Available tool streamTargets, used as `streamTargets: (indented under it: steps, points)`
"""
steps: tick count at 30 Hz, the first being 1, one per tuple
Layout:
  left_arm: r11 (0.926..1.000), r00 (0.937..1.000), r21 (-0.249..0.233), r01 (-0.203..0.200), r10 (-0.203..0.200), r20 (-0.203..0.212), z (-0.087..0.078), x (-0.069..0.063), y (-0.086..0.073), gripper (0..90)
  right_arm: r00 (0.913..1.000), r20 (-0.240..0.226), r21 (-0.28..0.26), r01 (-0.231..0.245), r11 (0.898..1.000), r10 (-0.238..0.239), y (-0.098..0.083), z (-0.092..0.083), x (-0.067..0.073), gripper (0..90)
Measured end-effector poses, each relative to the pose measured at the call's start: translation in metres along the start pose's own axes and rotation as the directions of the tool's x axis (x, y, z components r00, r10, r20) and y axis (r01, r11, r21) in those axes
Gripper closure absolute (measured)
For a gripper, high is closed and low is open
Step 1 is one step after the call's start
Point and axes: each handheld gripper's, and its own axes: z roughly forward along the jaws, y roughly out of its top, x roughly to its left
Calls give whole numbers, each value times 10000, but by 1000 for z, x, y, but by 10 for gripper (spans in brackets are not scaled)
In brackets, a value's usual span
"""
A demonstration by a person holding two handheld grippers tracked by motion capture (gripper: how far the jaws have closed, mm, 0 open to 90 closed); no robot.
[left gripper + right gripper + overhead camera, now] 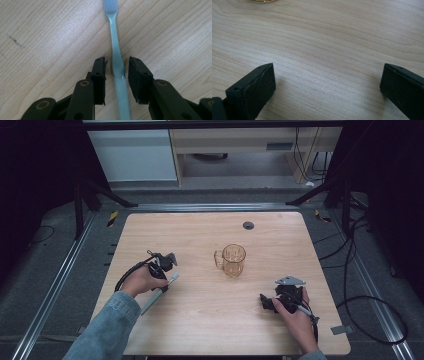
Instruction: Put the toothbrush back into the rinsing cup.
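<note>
Left tool (116, 66), seen from above at the surface's (200, 225) left part, is set down over a pale green toothbrush (117, 57) lying flat on the wood. In the left tool's view the jaws stand either side of the handle w/ a thin gap at each pad; not yet pinched. Bristle head is aimed away from the tool. Right tool (327, 80) is held low at the surface's right-front part, jaws spread wide, nothing btw. them. An amber glass mug (232, 260) stands upright near centre, handle to the left, well apart from both tools. No legible writing or brand marks are seen on any item.
</note>
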Motion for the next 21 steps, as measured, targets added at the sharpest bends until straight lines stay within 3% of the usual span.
streamTargets:
  steps: [21]
  points:
    - [10000,9999,-35,-47,48,108,4,0,2,724,10000,-6,1,17,10000,-17,0,0,0,5]
